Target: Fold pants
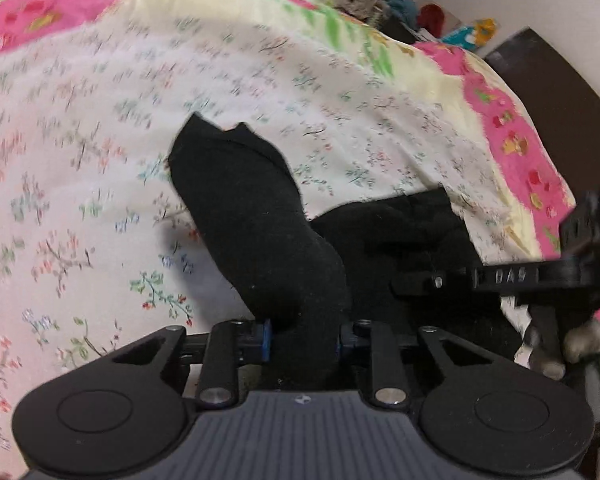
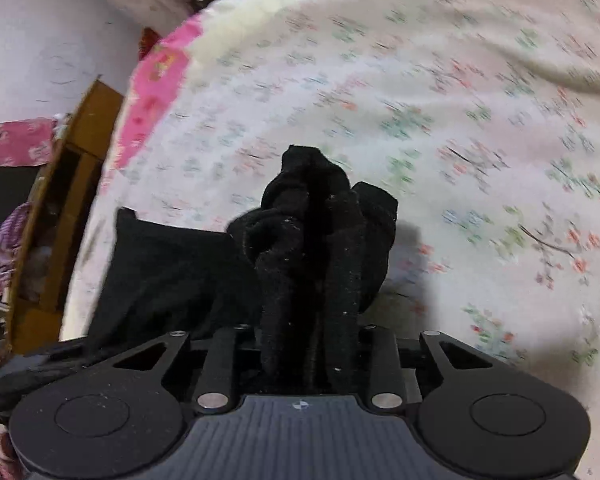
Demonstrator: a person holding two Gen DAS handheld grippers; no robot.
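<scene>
Left wrist view: the left gripper [image 1: 305, 338] is clamped on a thick fold of the black pants [image 1: 256, 216], which rises from between its blue pads [image 1: 265, 340] and stands over the floral bedsheet [image 1: 100, 160]. To the right, the rest of the pants lies flat on the sheet, and the right gripper [image 1: 440, 280] reaches in from the edge; its state I cannot tell here. Right wrist view: at left stands a wooden shelf [image 2: 76, 184] beside the bed. In the middle, the right gripper [image 2: 310, 344] is clamped on a bunched part of the pants [image 2: 320, 248].
</scene>
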